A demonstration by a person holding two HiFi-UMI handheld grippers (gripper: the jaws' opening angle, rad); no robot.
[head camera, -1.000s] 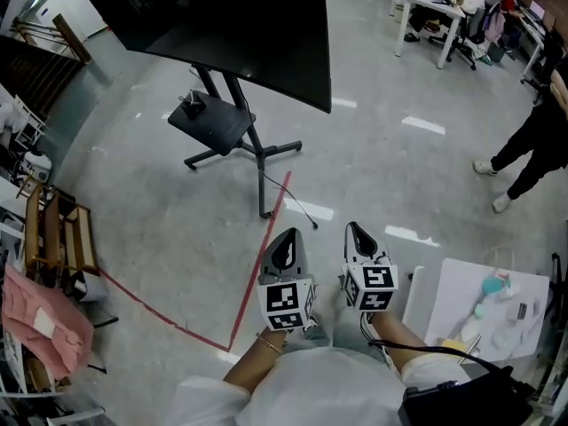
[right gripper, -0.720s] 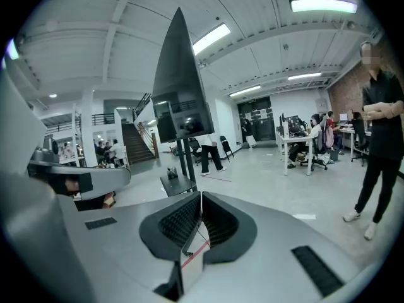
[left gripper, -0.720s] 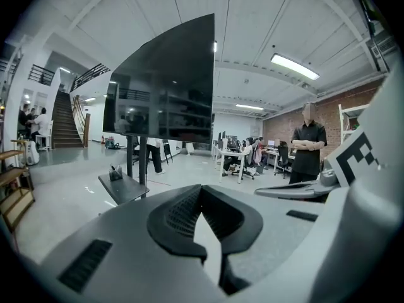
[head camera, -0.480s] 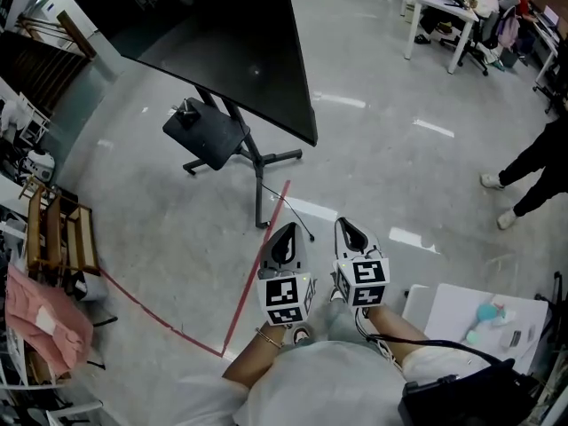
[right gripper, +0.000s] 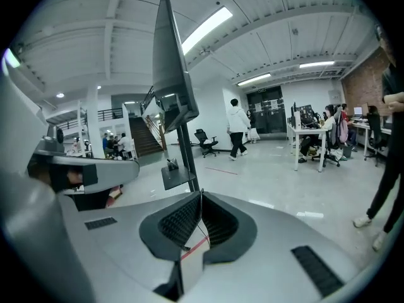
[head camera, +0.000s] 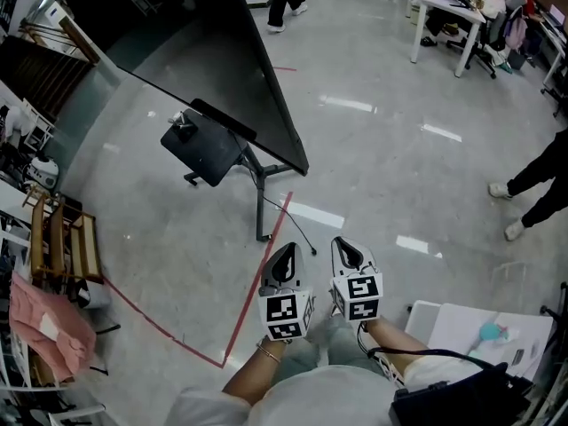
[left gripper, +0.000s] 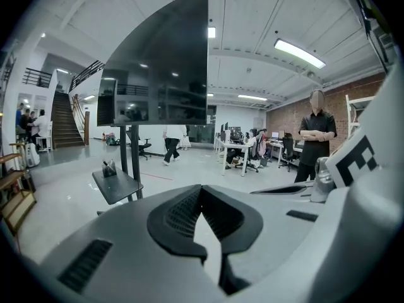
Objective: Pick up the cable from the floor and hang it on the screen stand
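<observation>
A thin black cable (head camera: 294, 225) lies on the grey floor, running from the screen stand's base (head camera: 260, 204) toward me. The stand carries a big black screen (head camera: 200, 51) and a small black shelf (head camera: 202, 153). My left gripper (head camera: 287, 255) and right gripper (head camera: 347, 249) hang side by side above the floor just short of the cable's near end, both shut and empty. In the left gripper view the shut gripper (left gripper: 202, 189) faces the screen (left gripper: 165, 74) and shelf (left gripper: 117, 185). From the right gripper view, the gripper (right gripper: 201, 195) looks at the screen (right gripper: 170, 68) edge-on.
A red tape line (head camera: 256, 287) crosses the floor beside the cable. A wooden rack with pink cloth (head camera: 40, 322) stands at the left, a white table (head camera: 484, 327) at the lower right. A person's legs (head camera: 532, 193) are at the right, desks (head camera: 448, 7) far back.
Both shut grippers have moved forward together toward the stand, which now sits nearer and further left in the head view. A walking person's legs have come into view at the top.
</observation>
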